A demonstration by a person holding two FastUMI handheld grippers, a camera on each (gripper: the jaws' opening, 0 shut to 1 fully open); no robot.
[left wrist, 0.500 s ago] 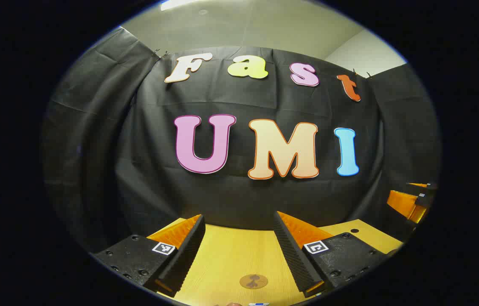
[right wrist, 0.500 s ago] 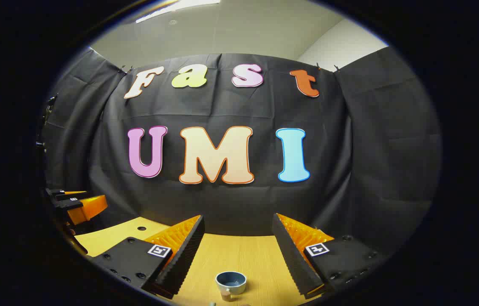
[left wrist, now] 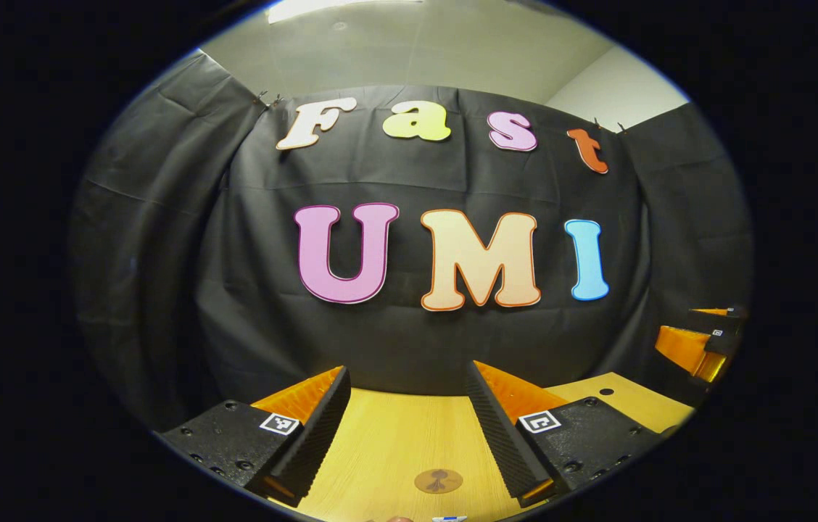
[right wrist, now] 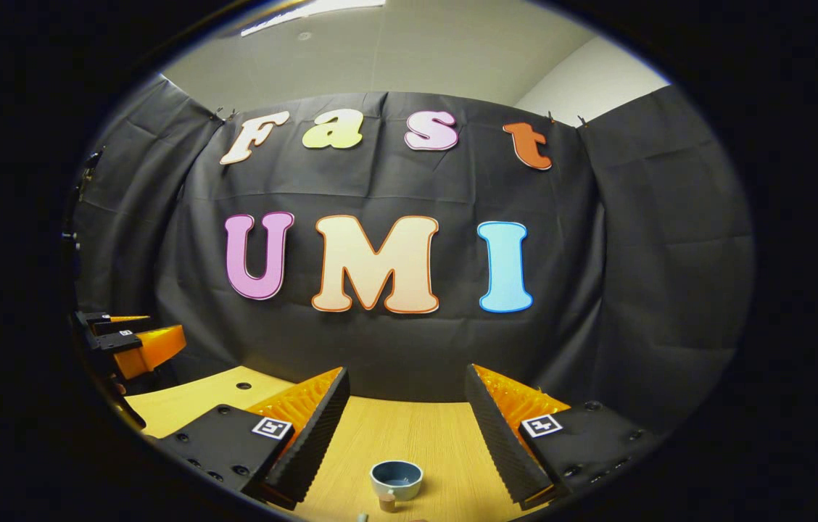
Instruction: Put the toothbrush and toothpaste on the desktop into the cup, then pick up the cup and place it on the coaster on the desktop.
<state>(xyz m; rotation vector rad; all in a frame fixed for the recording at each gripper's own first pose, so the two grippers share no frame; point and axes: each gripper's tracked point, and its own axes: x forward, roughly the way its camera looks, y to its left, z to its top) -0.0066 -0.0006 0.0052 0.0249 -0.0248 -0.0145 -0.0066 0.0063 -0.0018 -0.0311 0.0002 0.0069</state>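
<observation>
Currently, in the left gripper view, the left gripper (left wrist: 409,428) is held level above the wooden tabletop (left wrist: 394,435) with its jaws wide apart and nothing between them. A round coaster (left wrist: 438,480) lies flat on the tabletop at the 6 o'clock edge of this view, between the two jaws and slightly toward the right one. Small fragments of other items show at the very bottom edge; they are too cut off to identify. The other gripper appears far off at 3 o'clock.

In the right gripper view, the right gripper (right wrist: 405,428) is likewise level, jaws wide and empty. A blue cup (right wrist: 396,478) stands upright on the tabletop at 6 o'clock, mouth up, centred between the jaws and close ahead of them. A small brown item touches or sits just beside its near side; its identity cannot be told. A thin tip at the bottom edge may belong to the toothbrush or toothpaste, so their long axes cannot be judged.

Judgement: no item is loaded yet. The right gripper is nearer the cup, the left nearer the coaster. Either must pitch down toward 6 o'clock to bring the items into reach.
</observation>
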